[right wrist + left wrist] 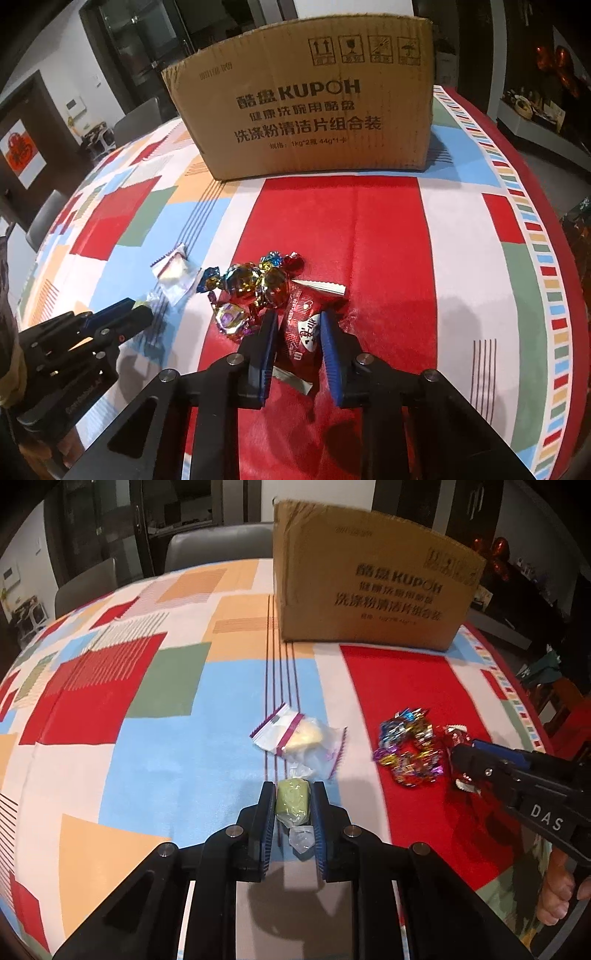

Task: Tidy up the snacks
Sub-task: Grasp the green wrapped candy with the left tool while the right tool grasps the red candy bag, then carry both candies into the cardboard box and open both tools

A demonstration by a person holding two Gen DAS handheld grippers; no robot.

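Snacks gripped on a patchwork-patterned tablecloth [155, 746], with a cardboard box [303, 110] stood at the far side.

The left gripper [293, 799] is closed on a green wrapped candy [291, 799]; the right gripper [299, 328] is clamped on a red snack packet [301, 325]. Foil-wrapped candies [251, 288] are clustered just beside the packet, and a clear zip bag [299, 734] is laid near the green candy. Grey chairs [218, 542] and dark cabinets are seen beyond the table.

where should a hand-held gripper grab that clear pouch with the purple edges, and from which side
Judging by its pose, take the clear pouch across its bulged middle over the pale yellow snack, coming from above and the near side. It lies flat on the tablecloth, its thin sealed edges offering little to pinch.
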